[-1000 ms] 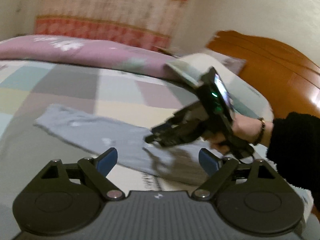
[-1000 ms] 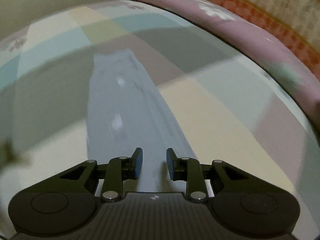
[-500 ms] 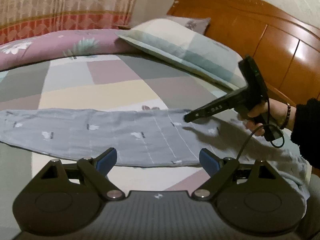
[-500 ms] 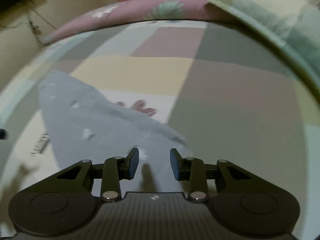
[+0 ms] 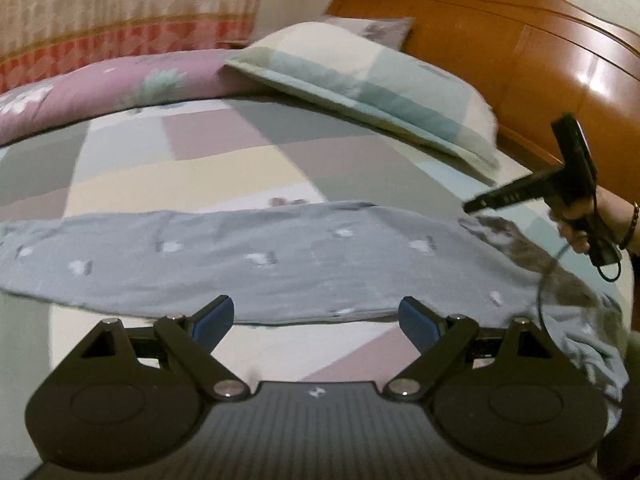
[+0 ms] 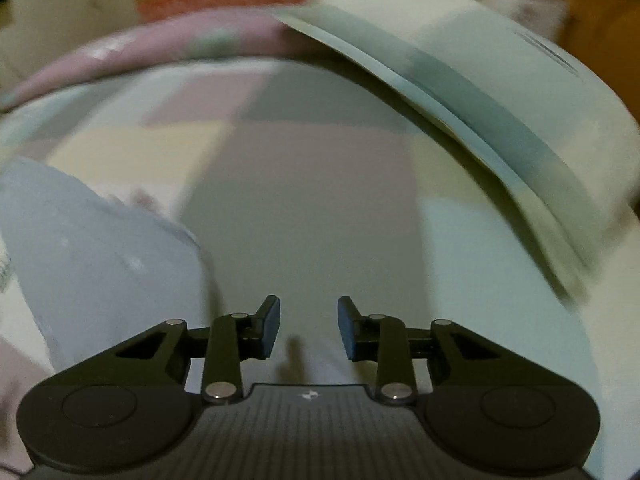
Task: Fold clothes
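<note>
The garment (image 5: 304, 256) is showing pale grey-blue with small white marks. The bedsheet (image 5: 192, 168) is showing pastel checks of grey, mauve, cream and pale green. The pillow (image 5: 360, 76) is wearing cream and teal checks, the quilt (image 5: 104, 88) mauve with white flowers. The headboard (image 5: 520, 48) is gleaming orange-brown. The hand-held gripper (image 5: 316, 318) is showing black with blue pads (image 5: 416, 316).

We see soft grey cloth, the garment (image 5: 280, 256), lying matt and lightly creased across the bed's patchwork sheet (image 5: 224, 168), itself a flat, dull cotton. The pillow (image 5: 360, 80) looks like the same matt weave. Behind it the wooden headboard (image 5: 520, 40) shines, glossy with varnish. The left gripper (image 5: 316, 320) shows matt black plastic, bright metal pins and blue, rubbery-looking pads (image 5: 212, 318).
</note>
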`<action>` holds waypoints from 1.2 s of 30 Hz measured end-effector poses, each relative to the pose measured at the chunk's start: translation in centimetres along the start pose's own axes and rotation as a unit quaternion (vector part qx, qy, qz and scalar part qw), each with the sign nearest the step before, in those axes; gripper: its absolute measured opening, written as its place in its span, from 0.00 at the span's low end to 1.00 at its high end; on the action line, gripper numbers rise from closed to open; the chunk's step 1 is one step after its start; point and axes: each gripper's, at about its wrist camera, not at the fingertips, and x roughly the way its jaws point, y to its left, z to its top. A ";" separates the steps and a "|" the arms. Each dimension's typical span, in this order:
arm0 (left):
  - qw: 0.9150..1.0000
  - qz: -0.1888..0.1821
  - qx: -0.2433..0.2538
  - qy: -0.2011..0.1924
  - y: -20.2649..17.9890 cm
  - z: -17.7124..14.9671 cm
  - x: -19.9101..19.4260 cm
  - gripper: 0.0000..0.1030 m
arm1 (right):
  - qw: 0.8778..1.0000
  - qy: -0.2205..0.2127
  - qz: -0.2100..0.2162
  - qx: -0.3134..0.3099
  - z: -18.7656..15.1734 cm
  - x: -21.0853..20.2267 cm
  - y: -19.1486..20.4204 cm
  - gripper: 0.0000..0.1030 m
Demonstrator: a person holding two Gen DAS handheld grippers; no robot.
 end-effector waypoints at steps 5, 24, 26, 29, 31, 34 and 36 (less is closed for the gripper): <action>0.999 -0.025 0.044 0.010 -3.8 -0.1 0.9 0.87 | 0.999 0.008 -0.039 -0.004 -3.5 -2.3 -2.5 0.43; 0.997 -0.012 0.059 0.048 -4.7 -0.7 4.1 0.87 | 0.997 -0.011 0.002 -0.078 -0.6 1.0 -4.2 0.01; 0.997 -0.012 0.058 0.046 -4.6 -0.6 3.9 0.87 | 0.998 -0.018 -0.019 -0.060 -0.3 0.8 -5.2 0.01; 0.997 -0.011 0.055 0.044 -4.4 -0.5 3.8 0.87 | 0.998 -0.026 -0.052 -0.038 0.4 0.8 -6.4 0.01; 0.998 -0.009 0.052 0.045 -4.2 -0.5 3.9 0.87 | 0.998 -0.030 -0.061 -0.021 0.8 0.8 -7.1 0.01; 0.998 -0.004 0.050 0.046 -4.0 -0.6 3.8 0.87 | 0.997 -0.030 -0.072 -0.008 1.0 0.9 -8.1 0.01; 0.998 -0.004 0.047 0.045 -3.8 -0.5 3.8 0.87 | 0.996 -0.020 -0.085 -0.007 1.2 1.6 -8.1 0.02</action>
